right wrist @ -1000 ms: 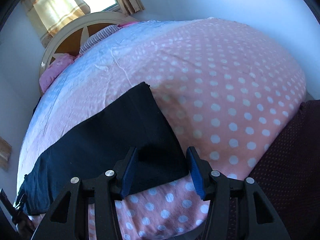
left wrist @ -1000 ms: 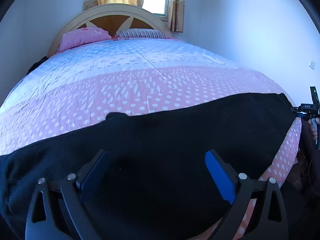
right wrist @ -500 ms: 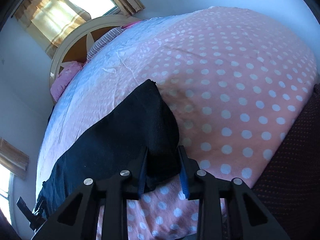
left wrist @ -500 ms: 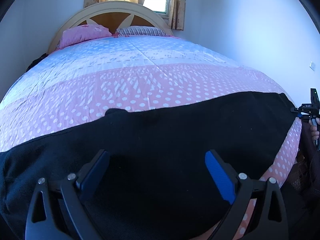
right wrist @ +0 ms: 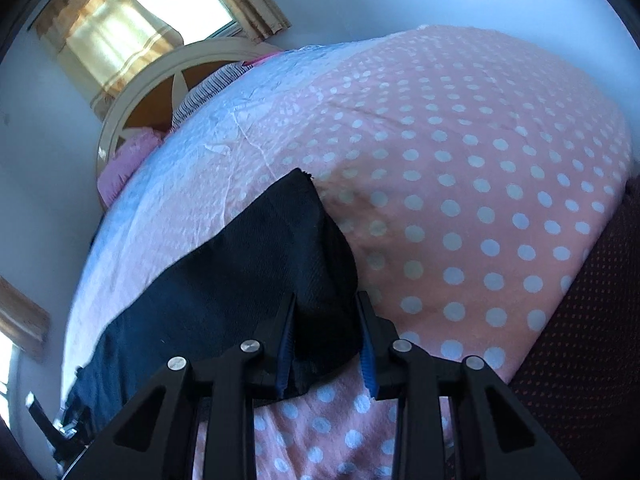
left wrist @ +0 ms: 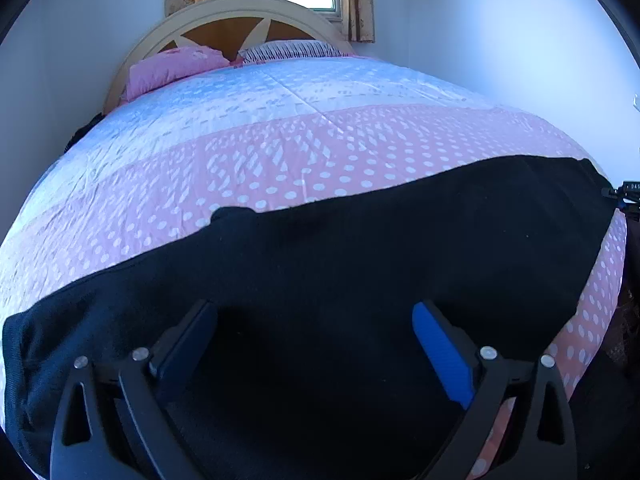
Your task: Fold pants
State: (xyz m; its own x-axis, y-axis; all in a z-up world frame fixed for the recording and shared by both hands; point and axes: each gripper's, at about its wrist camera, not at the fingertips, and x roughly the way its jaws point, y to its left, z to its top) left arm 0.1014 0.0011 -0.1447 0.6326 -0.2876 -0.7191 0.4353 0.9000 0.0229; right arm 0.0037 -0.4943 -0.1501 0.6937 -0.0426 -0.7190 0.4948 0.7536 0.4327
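Your black pants (left wrist: 360,280) lie stretched across the foot end of the bed (left wrist: 280,140), a long dark band on the pink, white-dotted part of the cover, well apart from the headboard (left wrist: 240,12) and the two pillows under the window.

Your left gripper (left wrist: 314,344) hovers over the wide end of the pants, the end farthest from your right gripper. Its fingers (left wrist: 440,348) stand wide apart with only dark cloth showing between them; you cannot tell from this view whether the tips touch the fabric.

Your right gripper (right wrist: 326,340) is at the narrow end of the pants, on the side of the bed away from the headboard's pink pillow (right wrist: 124,160). Its fingers (right wrist: 366,344) are drawn close together and clamp a bunched fold of the black cloth (right wrist: 248,264), which bulges up just in front of the tips. From there the pants run away towards your left gripper, seen small at the far edge of the bed.
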